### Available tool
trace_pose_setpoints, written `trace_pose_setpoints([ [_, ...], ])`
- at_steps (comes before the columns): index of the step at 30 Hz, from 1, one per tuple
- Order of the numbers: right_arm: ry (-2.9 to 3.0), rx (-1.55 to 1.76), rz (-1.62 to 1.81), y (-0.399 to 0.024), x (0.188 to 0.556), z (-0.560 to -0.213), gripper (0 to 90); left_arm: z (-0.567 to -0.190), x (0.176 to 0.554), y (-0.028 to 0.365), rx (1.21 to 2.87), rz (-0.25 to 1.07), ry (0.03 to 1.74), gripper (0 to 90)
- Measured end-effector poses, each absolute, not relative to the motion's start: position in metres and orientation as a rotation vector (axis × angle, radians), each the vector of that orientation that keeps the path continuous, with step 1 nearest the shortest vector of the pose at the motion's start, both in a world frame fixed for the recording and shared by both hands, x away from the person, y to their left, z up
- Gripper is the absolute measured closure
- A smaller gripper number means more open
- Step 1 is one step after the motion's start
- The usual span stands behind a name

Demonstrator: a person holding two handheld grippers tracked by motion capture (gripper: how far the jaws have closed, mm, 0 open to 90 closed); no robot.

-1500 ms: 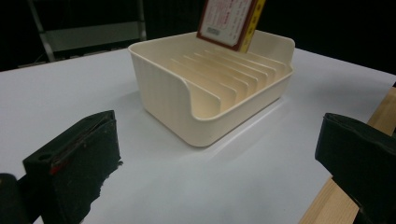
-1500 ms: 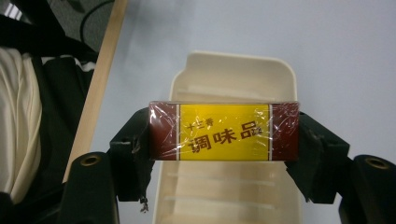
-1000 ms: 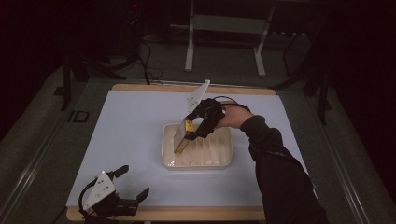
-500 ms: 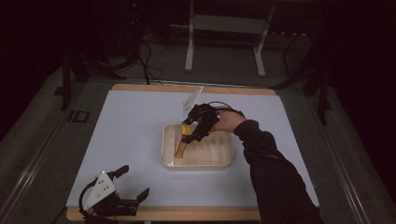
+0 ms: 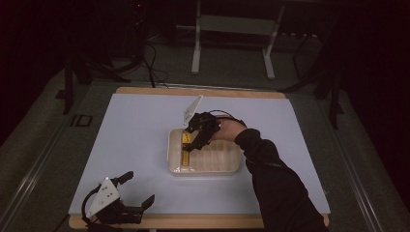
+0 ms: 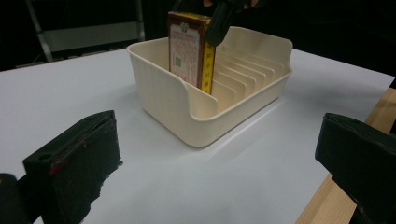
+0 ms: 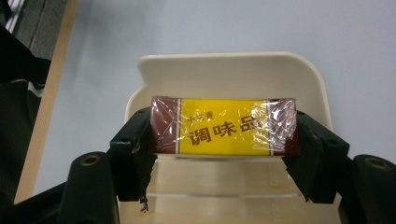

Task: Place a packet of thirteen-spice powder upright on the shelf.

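Observation:
A cream slotted rack (image 5: 205,162) (image 6: 187,109) (image 7: 233,70) sits mid-table on the white mat. My right gripper (image 5: 189,145) (image 7: 224,140) is shut on a maroon and yellow wrapped box (image 5: 185,147) (image 6: 190,51) (image 7: 224,126), gripped by its two short ends. The box stands upright in the slot at the rack's left end, its lower part below the rim. My left gripper (image 5: 138,191) (image 6: 219,177) lies open on the mat near the front left corner, nothing between its jaws, facing the rack.
The mat's wooden front edge (image 5: 193,221) runs just below the left gripper. A sleeved forearm (image 5: 270,169) reaches from the bottom right over the rack's right end. A grey metal stand (image 5: 232,29) is behind the table.
My right gripper has come down and to the left, lowering the box into the rack's left end slot. The left gripper has stayed still.

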State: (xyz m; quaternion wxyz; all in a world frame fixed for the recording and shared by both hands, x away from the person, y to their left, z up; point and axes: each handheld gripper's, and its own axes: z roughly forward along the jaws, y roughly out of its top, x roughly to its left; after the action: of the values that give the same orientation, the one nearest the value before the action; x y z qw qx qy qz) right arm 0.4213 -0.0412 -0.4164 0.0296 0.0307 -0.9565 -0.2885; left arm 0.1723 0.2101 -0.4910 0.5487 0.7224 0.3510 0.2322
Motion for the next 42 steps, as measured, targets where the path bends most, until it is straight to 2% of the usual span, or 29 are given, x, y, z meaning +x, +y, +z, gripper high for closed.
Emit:
trace_pose_setpoints([
  [13, -2.95, 0.105, -0.887, -0.04, 0.419, -0.424, 31.1, -0.491, 0.172, 0.21, 1.711, 0.55, 0.831, 0.1],
  [18, -2.955, 0.086, -0.888, -0.04, 0.417, -0.418, 25.9, -0.491, 0.172, 0.21, 1.712, 0.55, 0.832, 0.1],
  [29, -2.981, 0.037, -0.938, -0.05, 0.413, -0.4, 25.7, -0.491, 0.173, 0.21, 1.711, 0.552, 0.837, 0.1],
  [36, -3.011, -0.053, -0.975, -0.061, 0.412, -0.393, 14.3, -0.492, 0.174, 0.209, 1.715, 0.553, 0.84, 0.1],
  [42, -3.034, -0.19, -1.011, -0.075, 0.413, -0.386, 11.4, -0.491, 0.174, 0.209, 1.714, 0.553, 0.84, 0.1],
])
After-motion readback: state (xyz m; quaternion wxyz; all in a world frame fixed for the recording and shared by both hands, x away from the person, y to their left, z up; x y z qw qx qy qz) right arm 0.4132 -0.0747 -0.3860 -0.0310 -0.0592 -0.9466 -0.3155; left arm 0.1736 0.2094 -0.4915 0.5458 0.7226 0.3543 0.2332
